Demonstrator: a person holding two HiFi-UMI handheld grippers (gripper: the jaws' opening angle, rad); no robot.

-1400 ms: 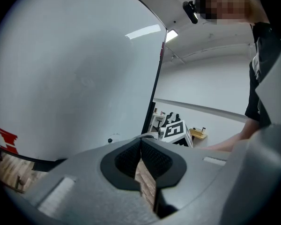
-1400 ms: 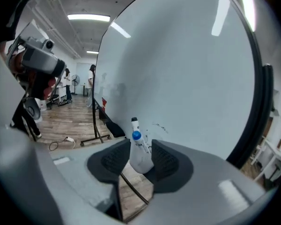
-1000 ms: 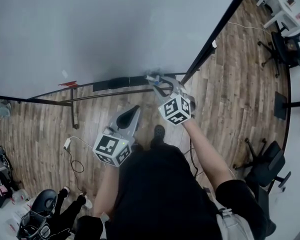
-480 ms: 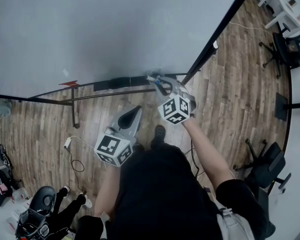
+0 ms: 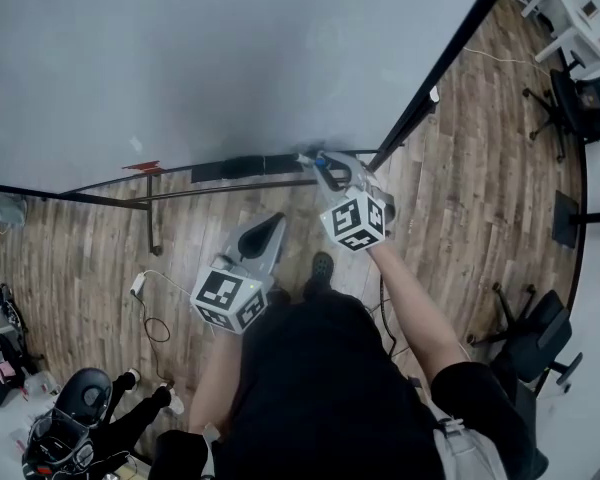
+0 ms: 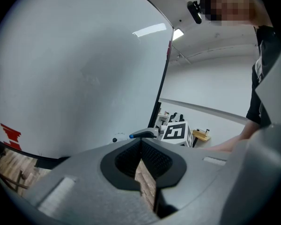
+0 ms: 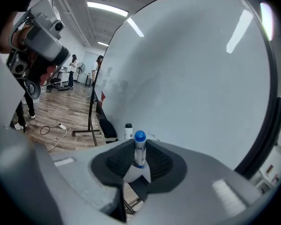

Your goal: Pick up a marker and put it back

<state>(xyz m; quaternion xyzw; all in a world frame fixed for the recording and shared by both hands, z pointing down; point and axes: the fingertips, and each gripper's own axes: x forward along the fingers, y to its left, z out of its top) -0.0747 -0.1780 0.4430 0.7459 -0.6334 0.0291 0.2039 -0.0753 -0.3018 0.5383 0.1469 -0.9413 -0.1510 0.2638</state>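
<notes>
1. Head view: reaching forward with the right claw point(image 5: 322, 168) to the dark ledge point(image 5: 250, 165) along the foot of the large white whiteboard point(image 5: 230, 58), forearm stretched out, black-and-white marker cube point(image 5: 353, 220) turned up toward the camera. Pinching the white marker with the blue cap point(image 5: 318, 156) right at that ledge, apparently to lift it off. Hanging back with the left claw point(image 5: 268, 230), lower and nearer the body, probably to stay out of the working hand's way.
2. Left gripper view: tilted slightly downward toward the whiteboard, pads together at the tips, nothing between them; idle, judging that one hand suffices here.
3. Right gripper view: just been closing, now clamped on the marker between the ribbed pads, blue cap poking past the tips, likely gripped on the barrel for a steady hold. Leaving a second, black-capped marker point(image 7: 128, 130) just beyond on the ledge untouched.
</notes>
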